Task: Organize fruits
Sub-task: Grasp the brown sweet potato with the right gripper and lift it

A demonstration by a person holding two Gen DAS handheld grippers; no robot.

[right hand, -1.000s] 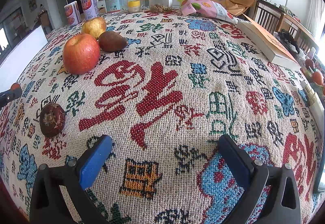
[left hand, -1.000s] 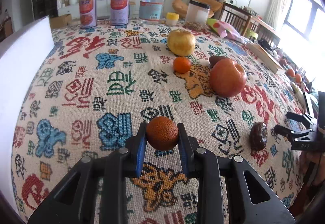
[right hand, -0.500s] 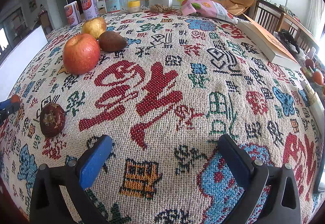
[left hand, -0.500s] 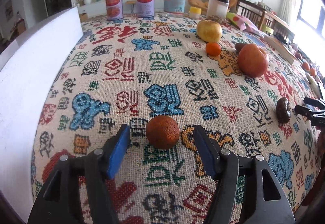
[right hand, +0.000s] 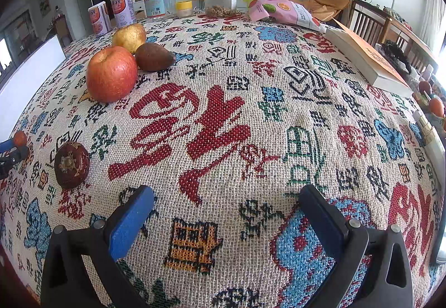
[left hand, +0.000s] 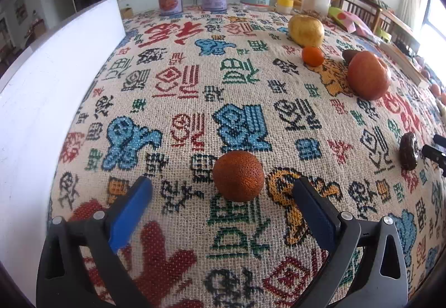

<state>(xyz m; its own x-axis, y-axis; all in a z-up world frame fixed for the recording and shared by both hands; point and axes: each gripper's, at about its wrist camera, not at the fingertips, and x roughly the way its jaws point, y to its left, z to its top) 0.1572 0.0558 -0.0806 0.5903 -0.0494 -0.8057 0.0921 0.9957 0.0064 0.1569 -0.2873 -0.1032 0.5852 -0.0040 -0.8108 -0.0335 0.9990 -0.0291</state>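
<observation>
I am opening the left gripper (left hand: 221,193) wide, leaving the dark orange (left hand: 238,175) lower centre; the mangosteen (right hand: 71,165) at left is waiting, right gripper (right hand: 224,203) gaping empty.

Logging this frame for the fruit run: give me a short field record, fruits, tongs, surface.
surface: patterned tablecloth
left tongs: open, jaws have just been opening; dark orange sits between them on the cloth, untouched
right tongs: open, nothing between them
fruit cluster: apple, pear, brown fruit, small orange
apart: dark round fruit
</observation>
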